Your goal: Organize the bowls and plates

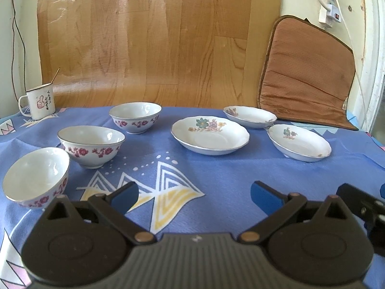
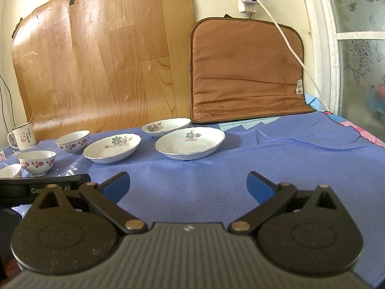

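1. A table under a blue patterned cloth (image 1: 216,168) stands against a wall faced with a wood-grain sheet (image 1: 149,43).
2. Three bowls with red flowers sit at the left, apart from one another: the near bowl (image 1: 36,177), the middle bowl (image 1: 91,145), the far bowl (image 1: 135,116).
3. To their right lie three flowered plates: the centre plate (image 1: 210,136), the far plate (image 1: 249,116) and the right plate (image 1: 299,142), the last two just beside each other.
4. The left gripper (image 1: 195,193) hovers near the table's front edge, its fingers spread wide, holding nothing.
5. The right gripper (image 2: 189,184) is likewise spread apart and empty.
6. A white mug (image 1: 39,103) stands far left; a brown cushion (image 1: 305,74) leans on the wall at far right.
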`<state>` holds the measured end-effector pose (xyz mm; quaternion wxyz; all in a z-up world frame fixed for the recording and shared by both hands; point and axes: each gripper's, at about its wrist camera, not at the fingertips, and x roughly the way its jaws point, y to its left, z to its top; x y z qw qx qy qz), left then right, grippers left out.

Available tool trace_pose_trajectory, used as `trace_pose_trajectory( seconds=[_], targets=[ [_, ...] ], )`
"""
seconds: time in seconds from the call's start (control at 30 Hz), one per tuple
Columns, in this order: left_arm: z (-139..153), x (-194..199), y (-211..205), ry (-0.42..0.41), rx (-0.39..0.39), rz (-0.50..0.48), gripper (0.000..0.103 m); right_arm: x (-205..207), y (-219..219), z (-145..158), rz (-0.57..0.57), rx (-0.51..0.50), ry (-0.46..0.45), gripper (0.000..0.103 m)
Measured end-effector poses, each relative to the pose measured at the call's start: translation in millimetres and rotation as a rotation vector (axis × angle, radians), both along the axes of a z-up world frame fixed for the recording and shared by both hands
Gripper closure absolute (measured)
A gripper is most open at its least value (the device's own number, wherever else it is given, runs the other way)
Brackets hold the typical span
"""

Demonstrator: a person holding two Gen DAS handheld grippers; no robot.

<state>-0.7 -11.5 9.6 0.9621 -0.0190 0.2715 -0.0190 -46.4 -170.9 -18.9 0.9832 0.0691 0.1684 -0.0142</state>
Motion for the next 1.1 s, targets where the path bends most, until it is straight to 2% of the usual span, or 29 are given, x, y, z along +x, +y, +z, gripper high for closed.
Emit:
trace_pose_trajectory(
  seconds=[0.77, 0.97, 1.1],
  targets=[
    [-0.5, -1.6, -4.0, -0.002, 0.007, -0.023, 0.000, -1.0, 0.3, -0.4, 0.007, -0.002, -0.006, 0.004],
    [-1.4, -0.3, -3.4, 0.003, 0.004, -0.028, 0.000, 0.7, 1.1, -1.7, 0.013, 0.001, 0.006, 0.012],
    [-1.1, 0.0, -2.6, 0.005, 0.003, -0.032, 0.000, 0.7, 1.4, -2.5, 0.014, 0.001, 0.010, 0.012]
  ],
)
